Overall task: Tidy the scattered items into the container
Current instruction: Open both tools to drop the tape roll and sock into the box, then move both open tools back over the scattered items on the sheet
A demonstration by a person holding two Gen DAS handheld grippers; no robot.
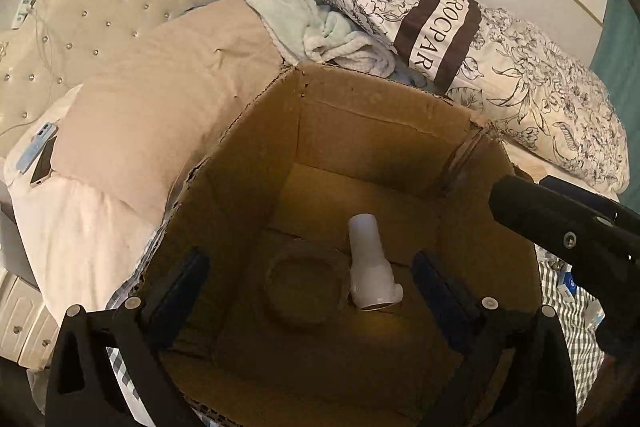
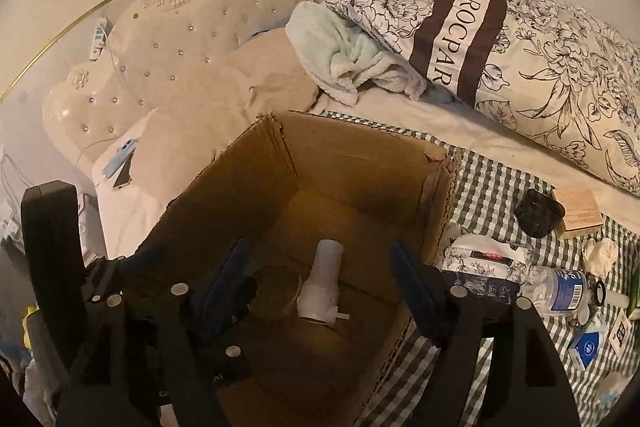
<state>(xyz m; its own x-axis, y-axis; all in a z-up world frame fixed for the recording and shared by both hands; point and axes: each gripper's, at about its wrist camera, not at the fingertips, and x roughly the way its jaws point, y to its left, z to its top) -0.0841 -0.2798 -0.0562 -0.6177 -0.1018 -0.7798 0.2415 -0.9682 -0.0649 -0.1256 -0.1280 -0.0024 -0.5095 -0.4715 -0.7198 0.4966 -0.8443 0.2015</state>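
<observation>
I am holding the left tool (image 1: 310, 273) and the right tool (image 2: 320, 267) wide open and empty above the cardboard box (image 2: 352, 163) on the bed. A white bottle (image 1: 370, 267) is lying inside. Right, a water bottle (image 2: 560, 289) is waiting.

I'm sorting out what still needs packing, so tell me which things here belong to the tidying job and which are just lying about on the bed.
Part of the job:
cardboard box
white plastic fitting already in the box
water bottle
black case
crumpled tissue
blue packet

Just lying about:
floral pillow
mint towel
beige pillow
phone
</observation>
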